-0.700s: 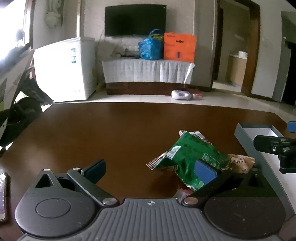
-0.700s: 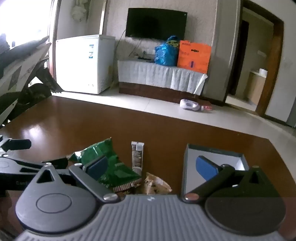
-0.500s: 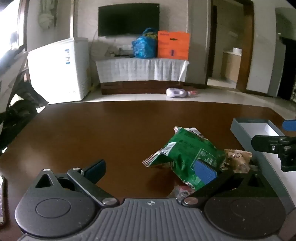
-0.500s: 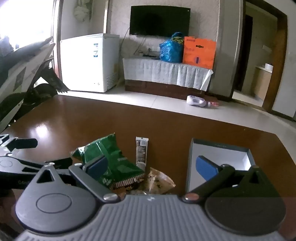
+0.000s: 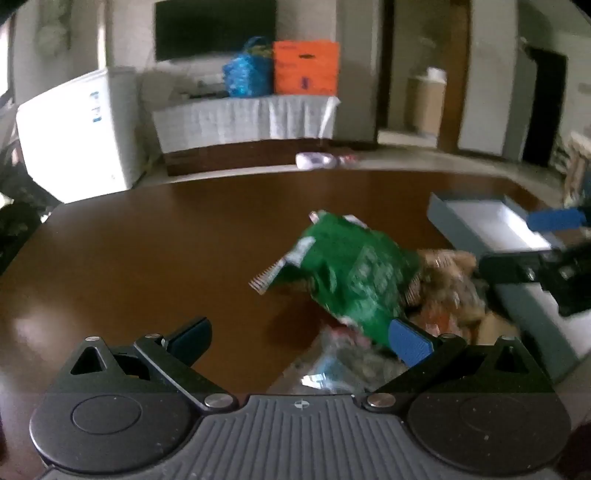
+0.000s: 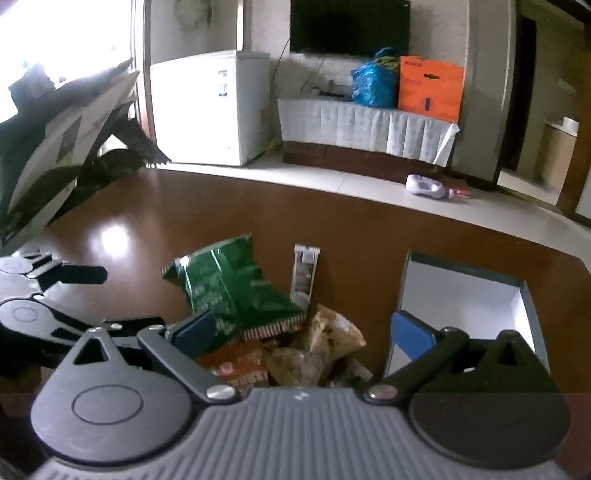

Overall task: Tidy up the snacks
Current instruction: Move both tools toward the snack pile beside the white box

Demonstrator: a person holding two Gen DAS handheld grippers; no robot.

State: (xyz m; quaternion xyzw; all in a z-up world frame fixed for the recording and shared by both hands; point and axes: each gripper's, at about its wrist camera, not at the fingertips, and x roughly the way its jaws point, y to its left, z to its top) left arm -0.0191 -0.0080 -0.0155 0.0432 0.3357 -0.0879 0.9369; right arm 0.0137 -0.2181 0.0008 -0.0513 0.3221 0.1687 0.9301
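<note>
Snack pile (image 6: 280, 332), heaped on desk (image 6: 155, 229) beside open box (image 6: 461, 291), presumably awaiting boxing. Left gripper (image 5: 301, 338), right gripper (image 6: 303, 332): jaws apart, unladen, flanking pile.

Green snack bag (image 6: 229, 284), brown wrappers (image 6: 325, 339), grey-walled white-floored box (image 6: 465, 291), dark brown table (image 5: 147, 258).

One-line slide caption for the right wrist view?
Open right gripper above snack pile: green bag, brown packets, beside empty grey box.

A wall TV (image 6: 349, 26) hangs above a cloth-draped cabinet (image 6: 364, 127), beside a white freezer (image 6: 210, 107).
</note>
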